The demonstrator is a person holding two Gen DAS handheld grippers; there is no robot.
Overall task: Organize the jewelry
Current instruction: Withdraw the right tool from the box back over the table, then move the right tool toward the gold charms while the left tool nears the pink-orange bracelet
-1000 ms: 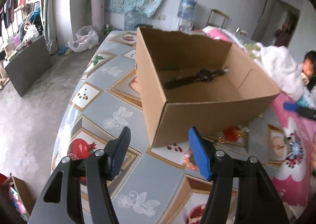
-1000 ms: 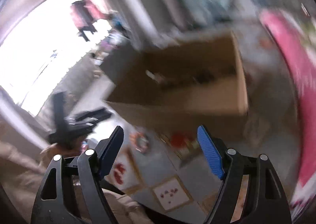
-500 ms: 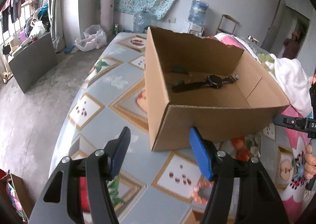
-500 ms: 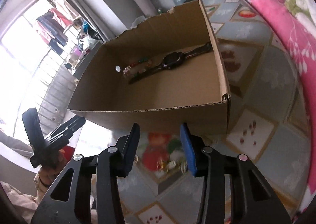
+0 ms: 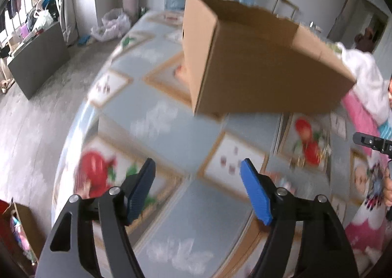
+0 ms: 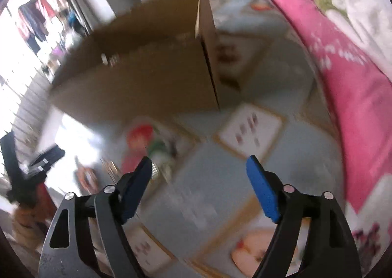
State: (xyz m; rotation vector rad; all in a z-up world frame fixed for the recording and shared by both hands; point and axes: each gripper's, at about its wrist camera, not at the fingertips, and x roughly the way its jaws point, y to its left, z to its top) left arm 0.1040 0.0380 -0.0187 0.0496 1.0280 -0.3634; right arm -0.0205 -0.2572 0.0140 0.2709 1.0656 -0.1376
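A brown cardboard box (image 5: 257, 74) stands on the fruit-print tablecloth, and from the left wrist view only its outer walls show. My left gripper (image 5: 197, 162) hovers over the cloth in front of it, its jaws opening with nothing between them. In the blurred right wrist view the same box (image 6: 147, 77) fills the upper left. My right gripper (image 6: 199, 159) hangs over the cloth below it, its jaws opening and empty. An orange bead bracelet (image 6: 85, 177) and a gold chain (image 6: 110, 167) lie on the cloth left of the right gripper's left finger.
A pink blanket (image 6: 355, 82) runs along the table's right side, with white cloth (image 5: 362, 74) piled behind the box. The table's left edge (image 5: 73, 131) drops to a grey floor. A person (image 5: 389, 91) is at the far right.
Both grippers have sunk towards the table, so the watch inside the box no longer shows. The right jaws narrowed, then spread wide. The left jaws spread a little.
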